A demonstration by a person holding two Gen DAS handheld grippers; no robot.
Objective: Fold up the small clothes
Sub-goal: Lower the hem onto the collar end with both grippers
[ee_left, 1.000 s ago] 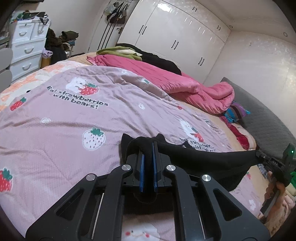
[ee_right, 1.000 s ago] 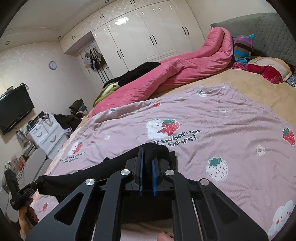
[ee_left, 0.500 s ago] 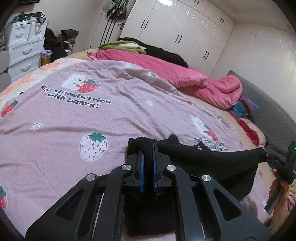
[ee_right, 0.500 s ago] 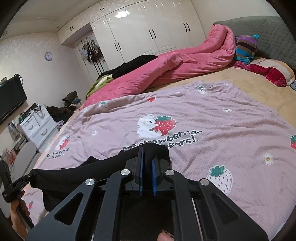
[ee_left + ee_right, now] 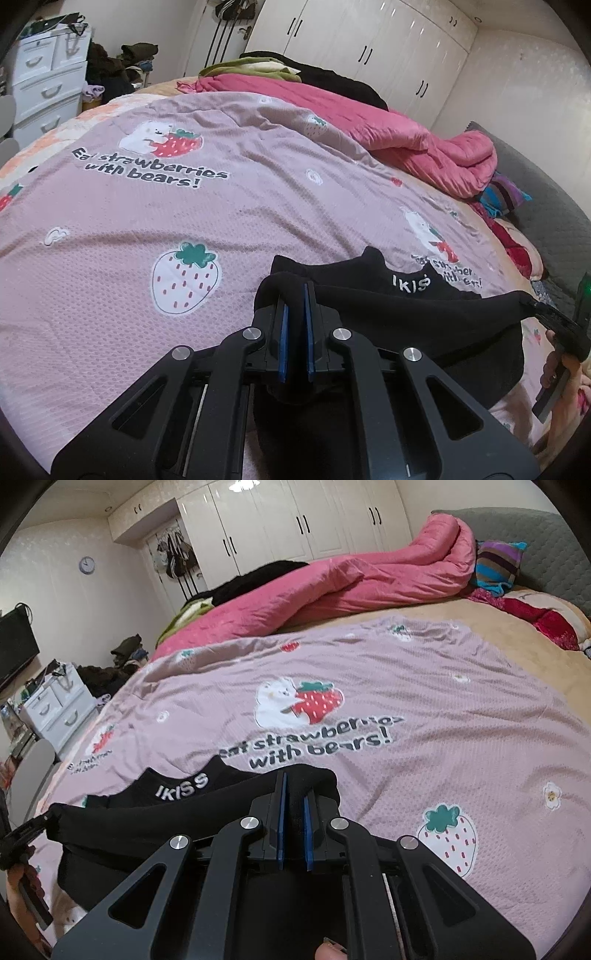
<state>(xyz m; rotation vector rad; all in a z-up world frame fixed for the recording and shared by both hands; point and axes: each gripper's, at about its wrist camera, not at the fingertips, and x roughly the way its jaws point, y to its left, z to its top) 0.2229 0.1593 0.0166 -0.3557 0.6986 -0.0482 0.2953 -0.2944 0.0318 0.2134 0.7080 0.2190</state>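
I hold a small black knit garment with a white "IKISS" waistband print (image 5: 417, 306) stretched between both tools. The left gripper (image 5: 294, 295) has its jaws clamped on one corner of the fabric; the right gripper (image 5: 293, 784) has its jaws clamped on the opposite corner. In the left wrist view the cloth runs from the jaws toward 3 o'clock, where the right tool grips it; in the right wrist view it runs toward 9 o'clock to the left tool. The held edge hangs taut just above the pink strawberry-and-bear printed bedspread (image 5: 184, 206), while the printed waistband portion at 12 o'clock already appears to lie on the bedspread.

Step in hand, as I judge it: laying the garment flat for folding. The next move calls for lowering both corners evenly, keeping tension so that no wrinkle forms, then parting the jaws only once the fabric rests fully on the bedspread. The rolled pink quilt (image 5: 332, 587) lies well apart at 12 o'clock.
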